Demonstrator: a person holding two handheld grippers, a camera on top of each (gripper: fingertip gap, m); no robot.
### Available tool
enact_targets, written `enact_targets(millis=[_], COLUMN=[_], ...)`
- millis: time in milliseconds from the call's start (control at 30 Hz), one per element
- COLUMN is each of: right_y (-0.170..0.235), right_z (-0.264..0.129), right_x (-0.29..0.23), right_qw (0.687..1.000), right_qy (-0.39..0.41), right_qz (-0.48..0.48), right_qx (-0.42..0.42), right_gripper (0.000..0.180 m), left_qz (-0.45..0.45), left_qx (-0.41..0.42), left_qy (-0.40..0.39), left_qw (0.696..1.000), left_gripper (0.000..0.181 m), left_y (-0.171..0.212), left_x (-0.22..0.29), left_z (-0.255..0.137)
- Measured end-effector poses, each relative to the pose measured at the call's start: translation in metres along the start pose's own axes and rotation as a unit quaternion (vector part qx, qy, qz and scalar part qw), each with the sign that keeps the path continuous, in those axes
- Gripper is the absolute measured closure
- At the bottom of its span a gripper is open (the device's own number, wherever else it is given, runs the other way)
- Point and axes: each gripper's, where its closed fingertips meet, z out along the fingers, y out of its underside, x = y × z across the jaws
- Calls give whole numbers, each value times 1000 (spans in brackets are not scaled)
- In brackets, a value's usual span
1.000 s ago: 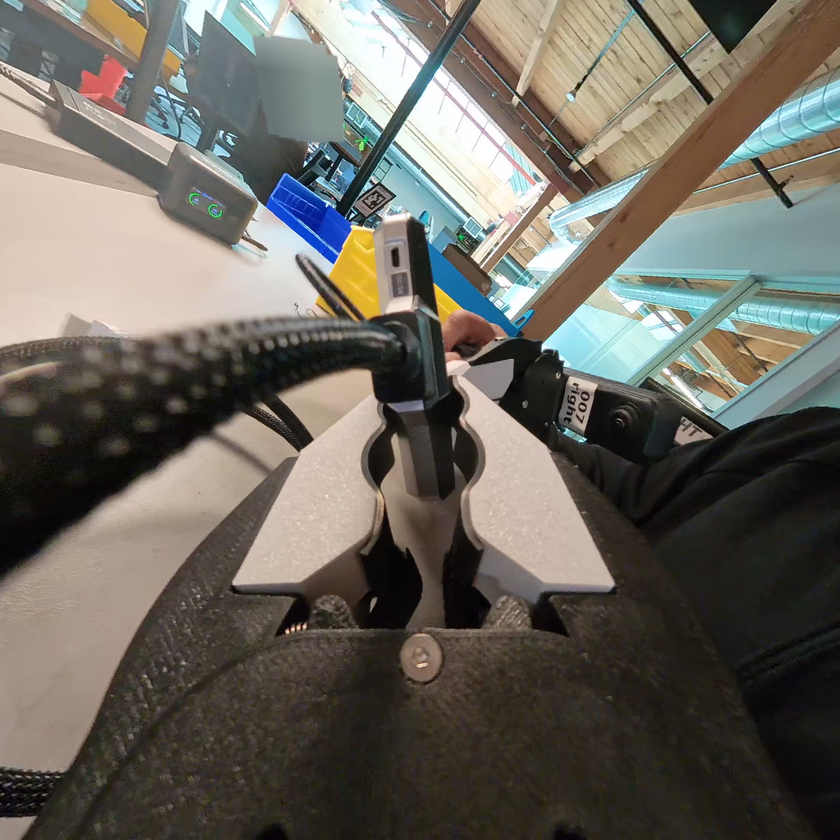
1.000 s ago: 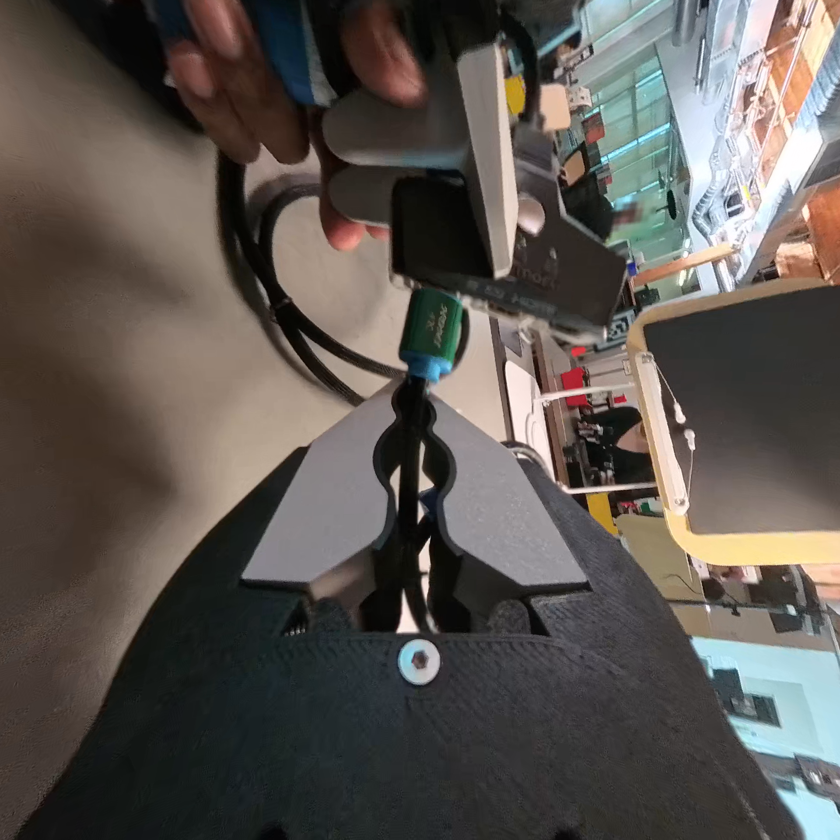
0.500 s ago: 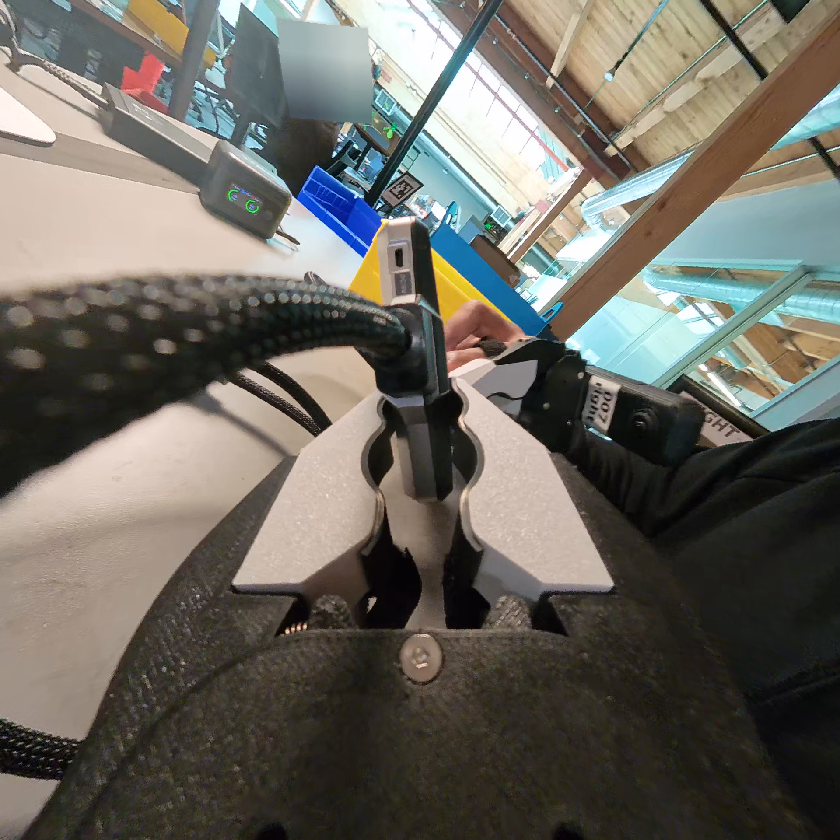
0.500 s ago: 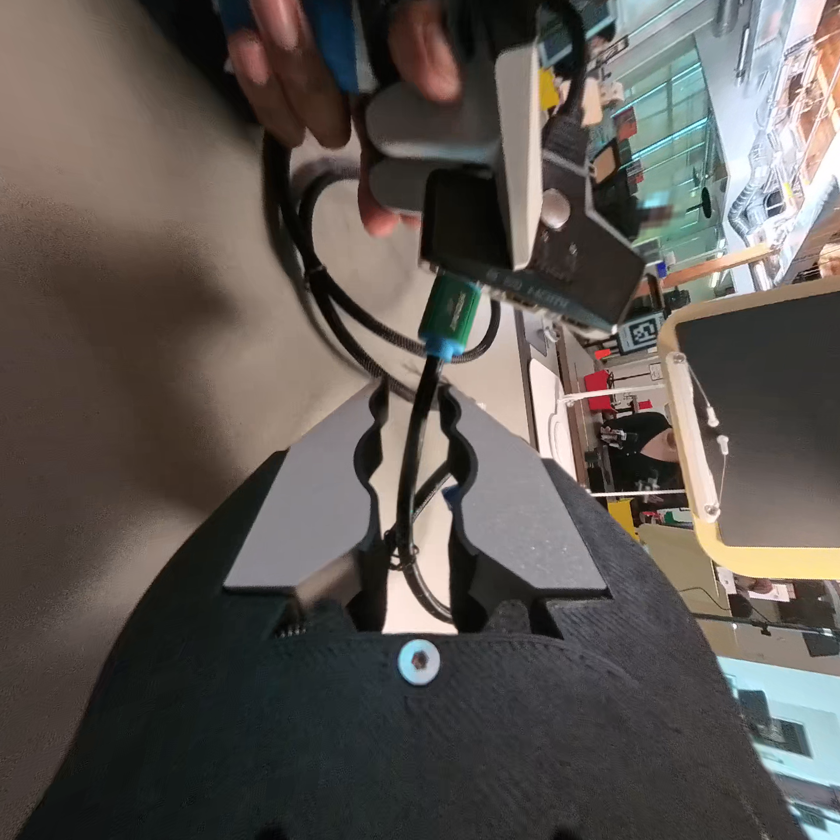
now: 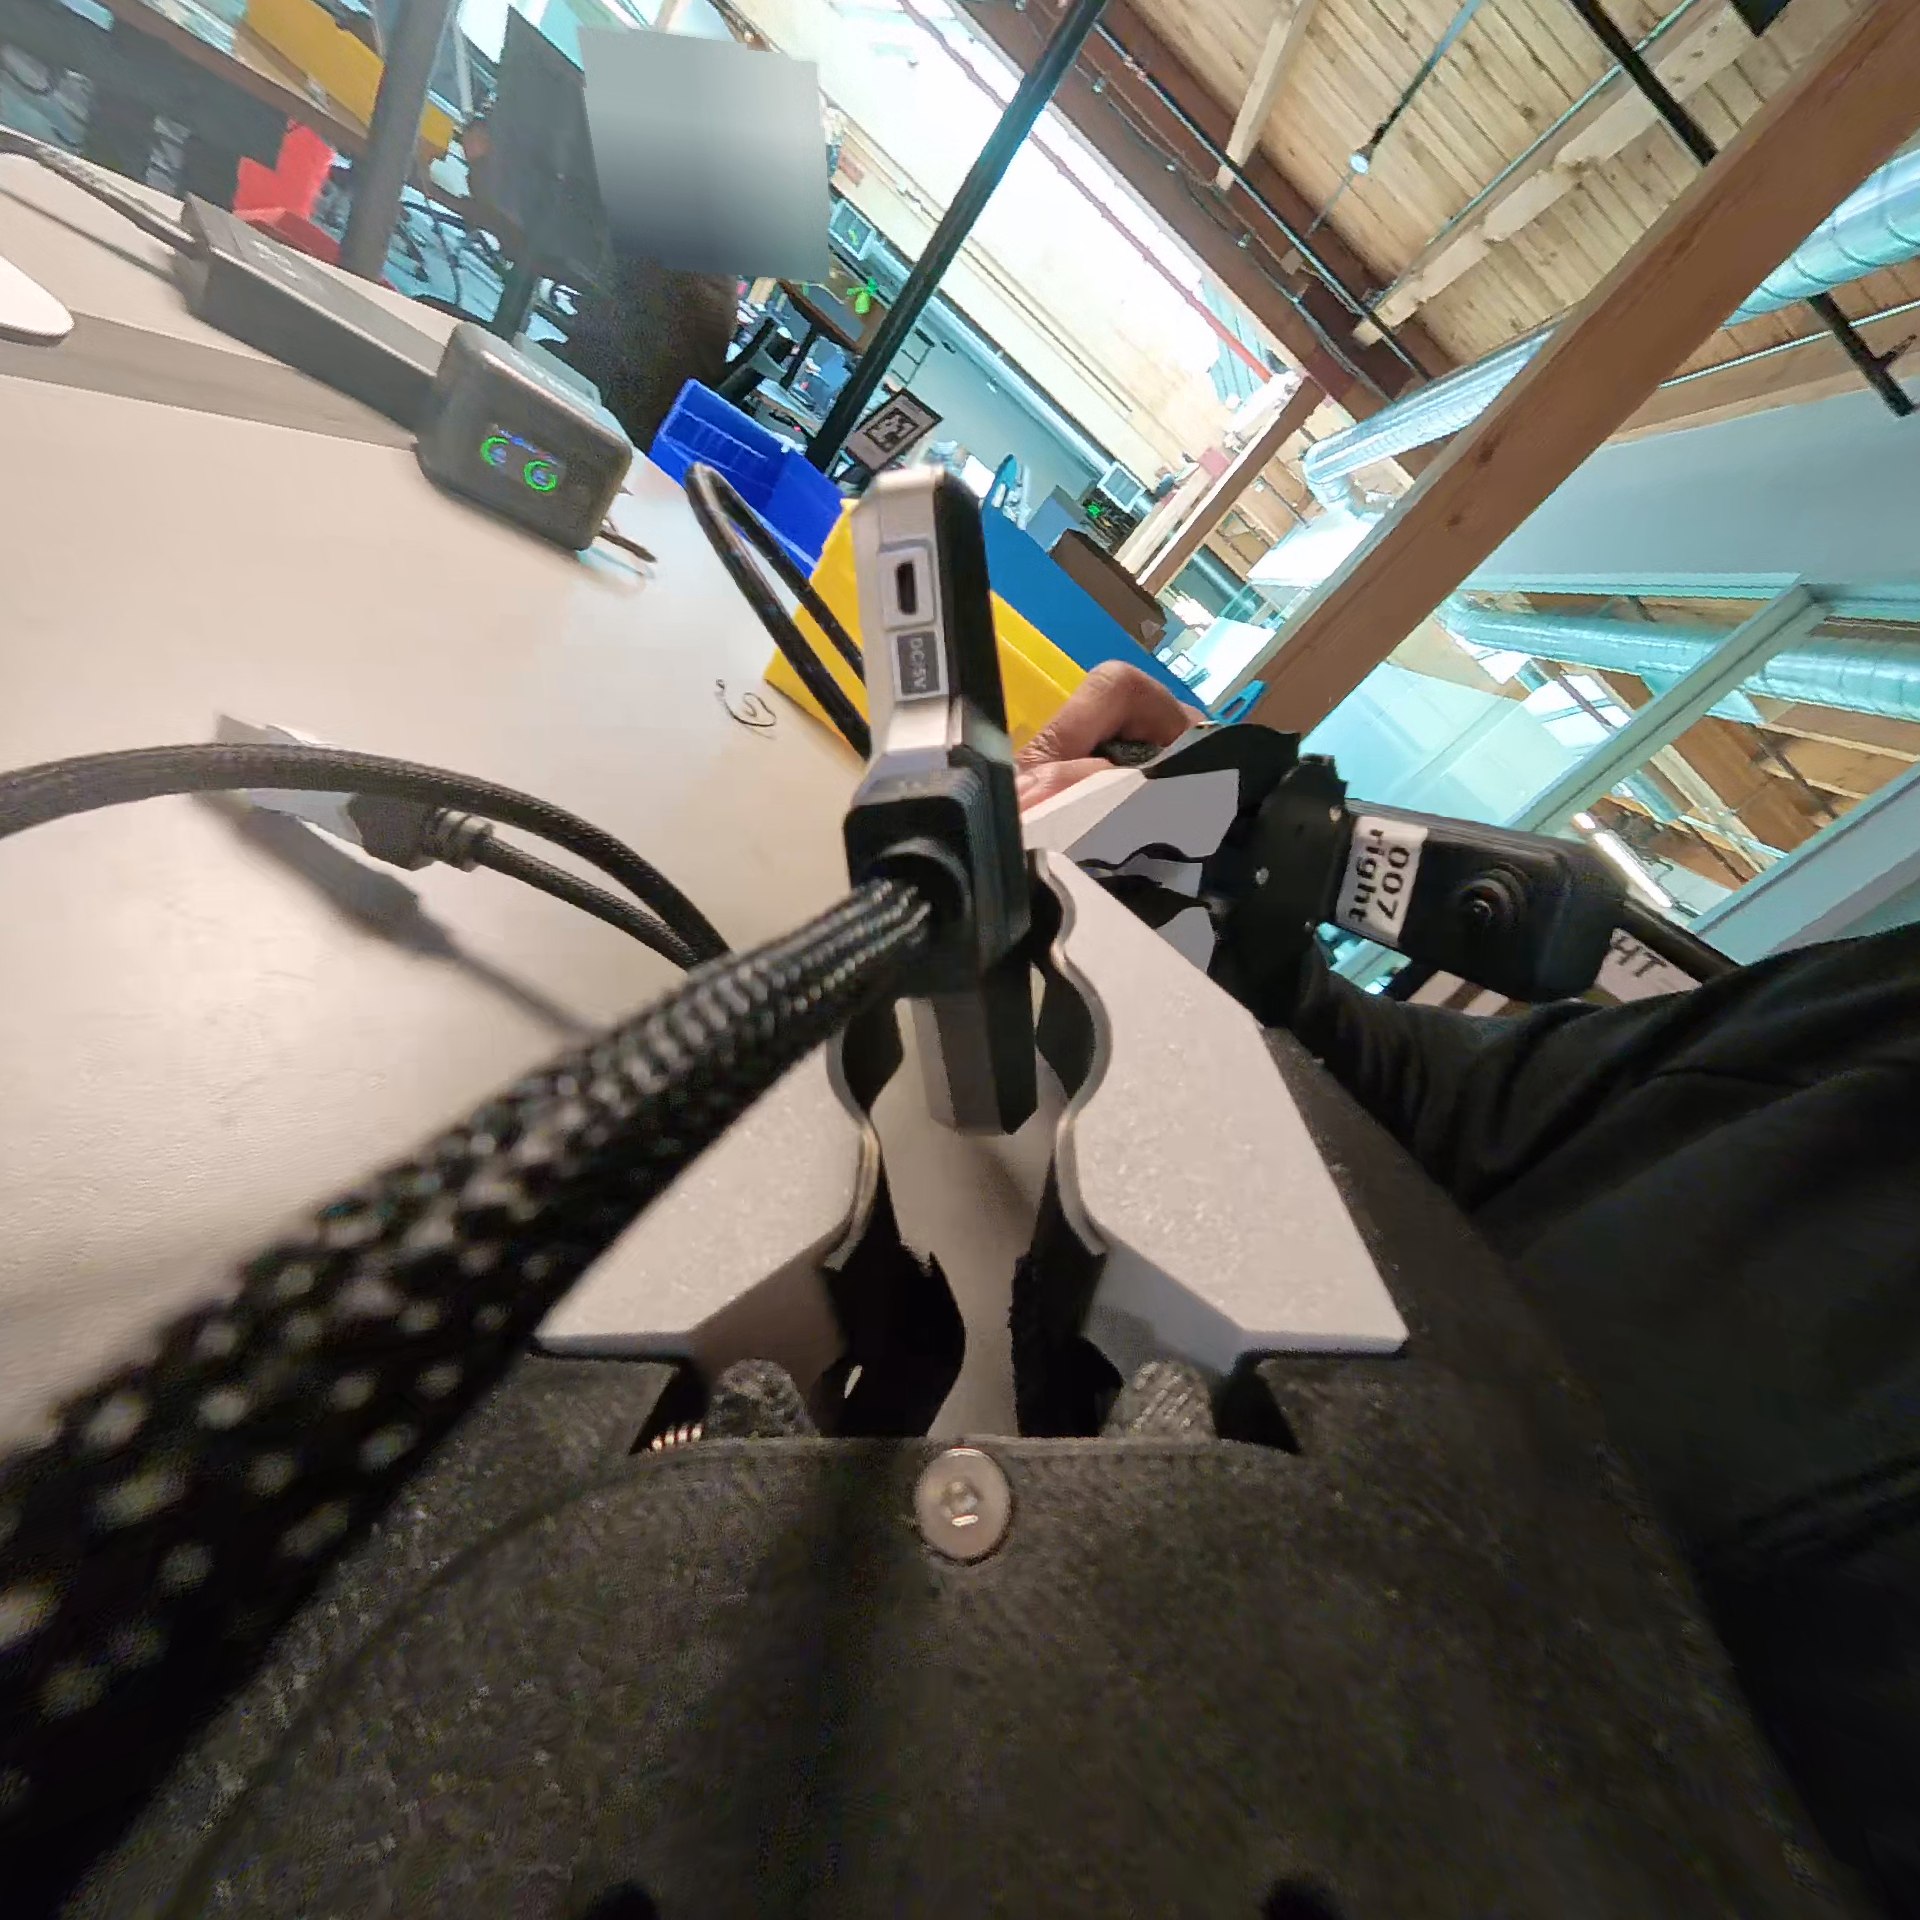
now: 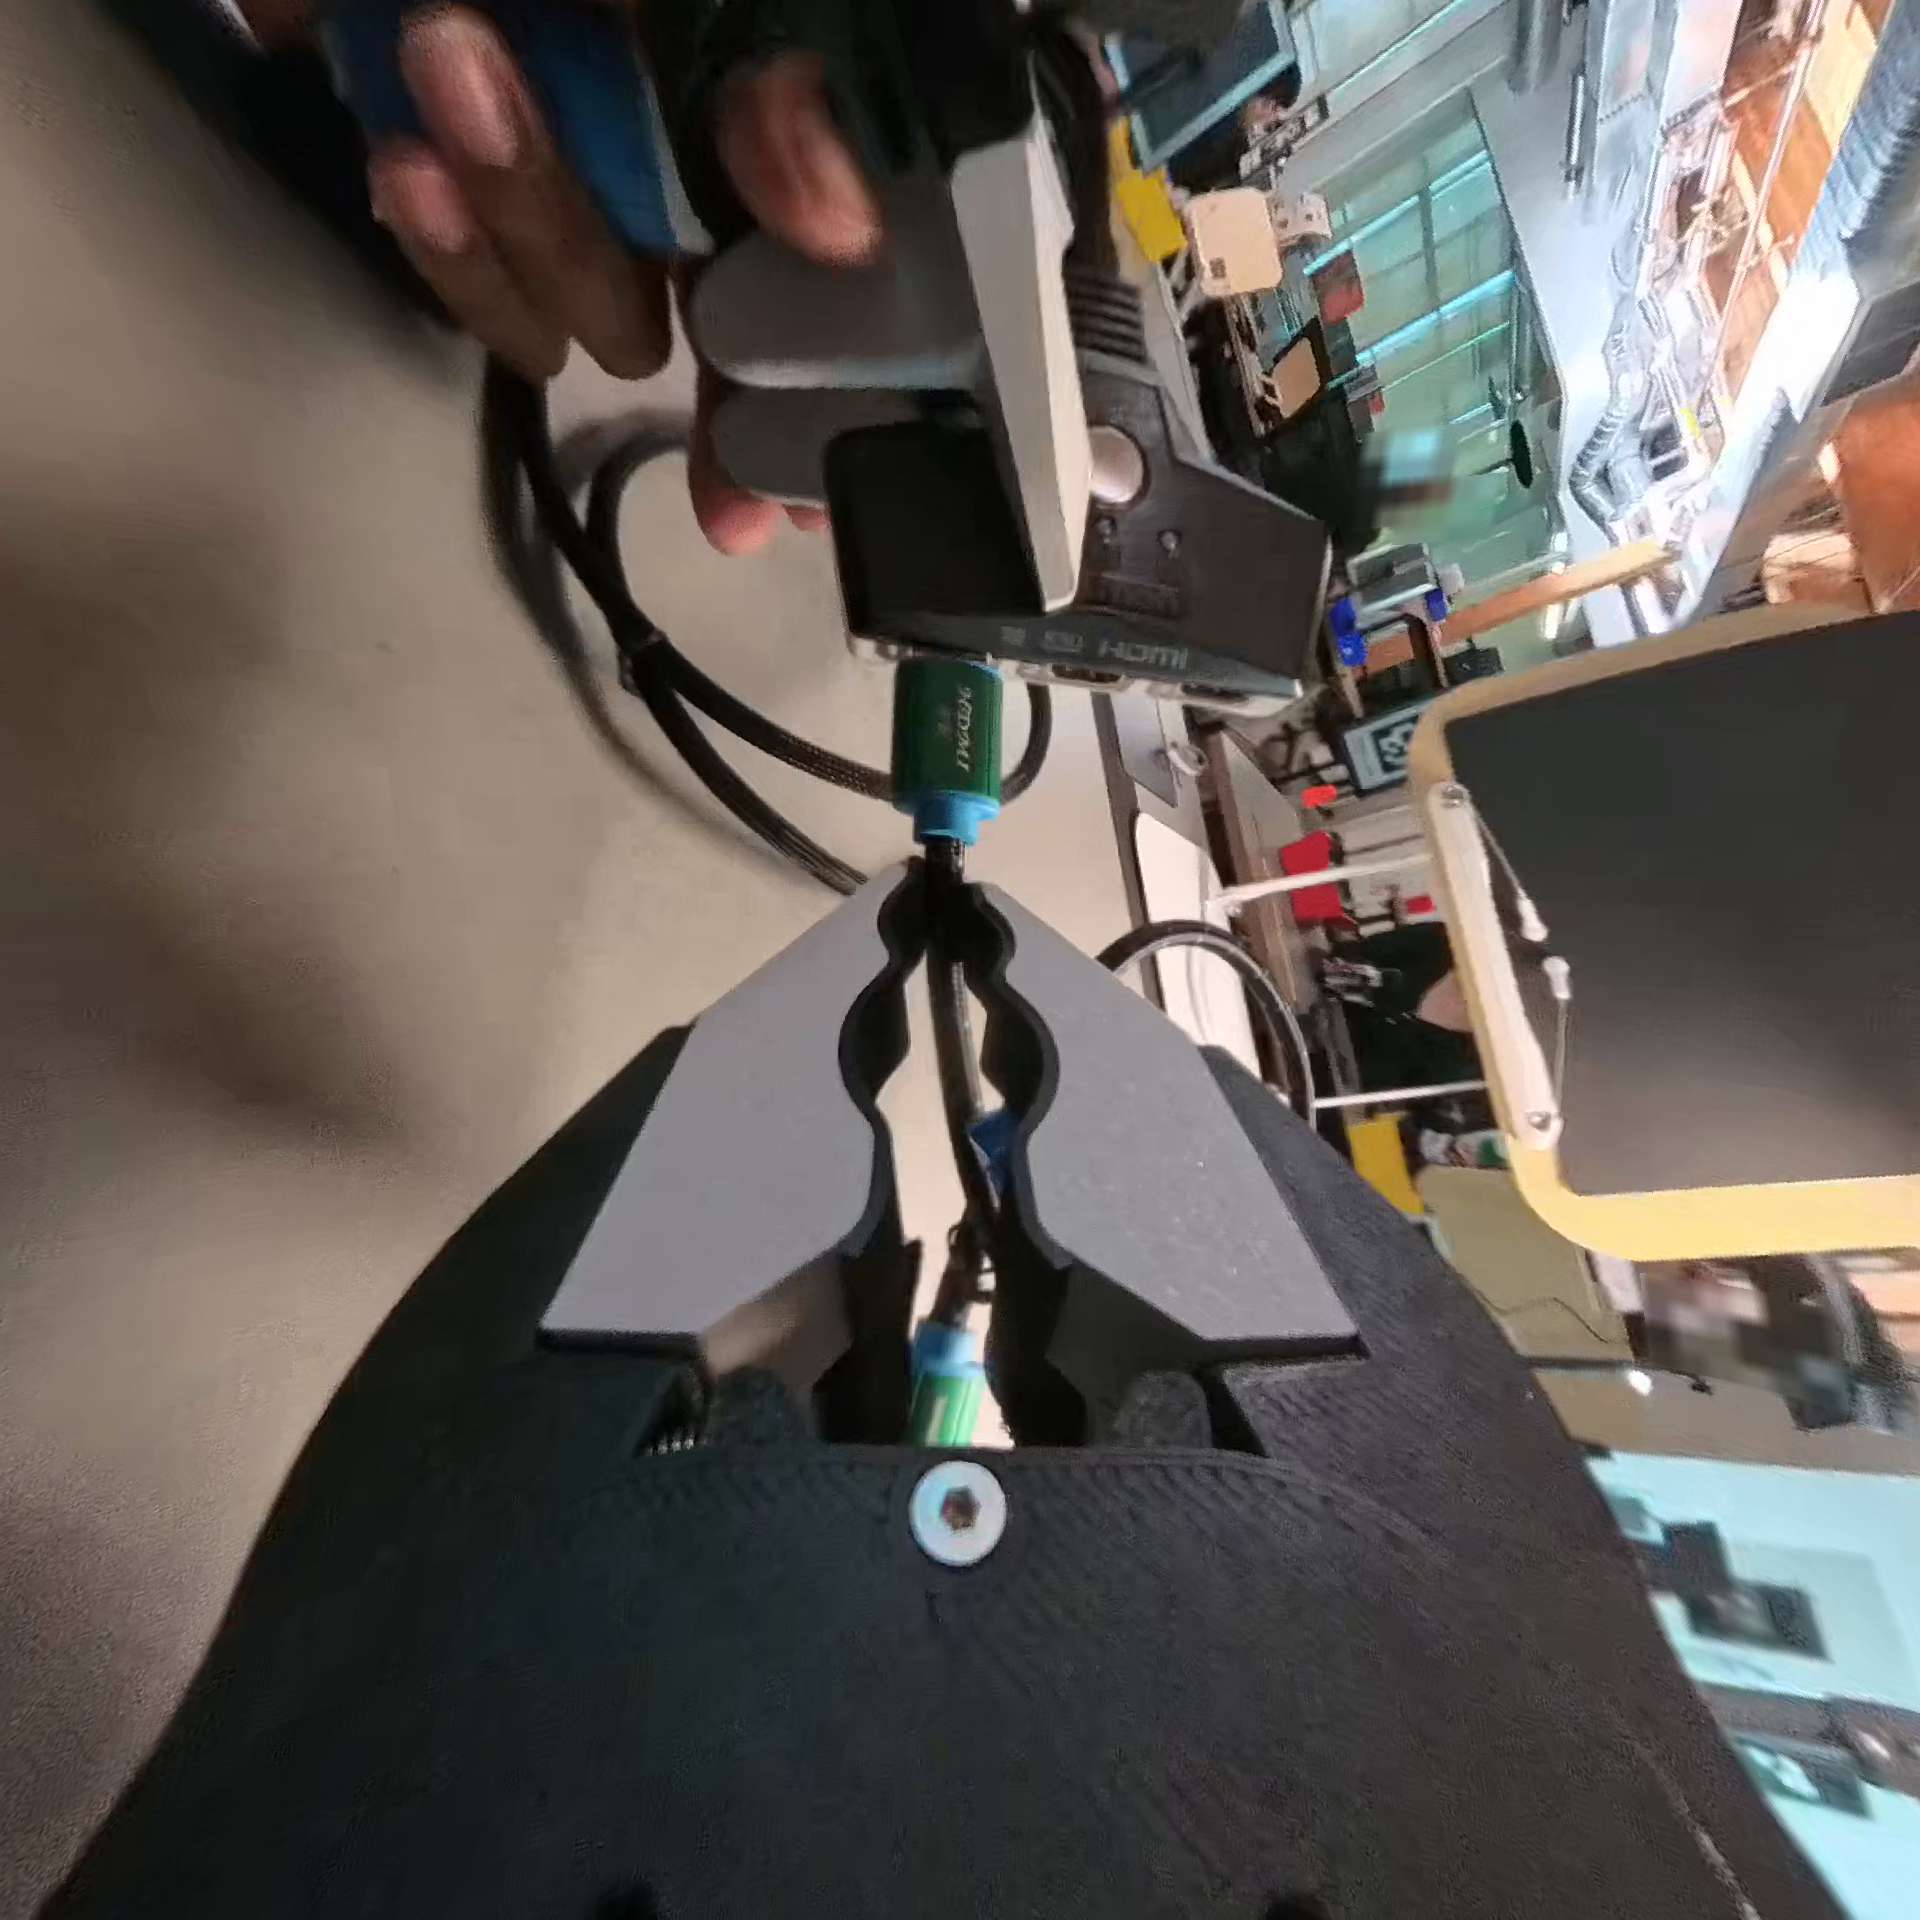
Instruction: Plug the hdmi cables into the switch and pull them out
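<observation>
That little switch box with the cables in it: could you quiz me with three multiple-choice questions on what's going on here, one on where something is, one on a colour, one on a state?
1. Where is the switch?
A. flat on the table
B. clamped between the fingers of the left tool
C. in the yellow bin

2. What colour is the plug seated in the switch's port row in the right wrist view?
A. red
B. white
C. green with a blue collar

3. What is the right tool doing?
A. it is shut on the thin cable just behind that plug
B. it is wide open and holds nothing
C. it grips the thick braided cable

Answers: 1 B, the box stands pinched in the left tool's fingers, off the table. 2 C, a green shell and blue collar show below the box. 3 A, the fingertips close on the cord.
</observation>
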Motion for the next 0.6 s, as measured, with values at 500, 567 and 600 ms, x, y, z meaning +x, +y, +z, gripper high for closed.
enact_targets(millis=[500, 567, 600], right_y=[-10, -15, -13], right_z=[-8, -7, -7], right_x=[-5, -10, -8], right_qw=[999, 999, 999], right_qy=[-23, -31, -27], right_qz=[7, -1, -4], right_qx=[33, 38, 33], right_gripper=[172, 172, 172], left_qz=[-35, -44, -39], left_qx=[0, 2, 3], left_qy=[43, 46, 41], left_qw=[998, 998, 998], left_gripper=[160, 160, 160], left_y=[-2, -3, -3], left_x=[6, 5, 5], left_z=[-2, -4, -4])
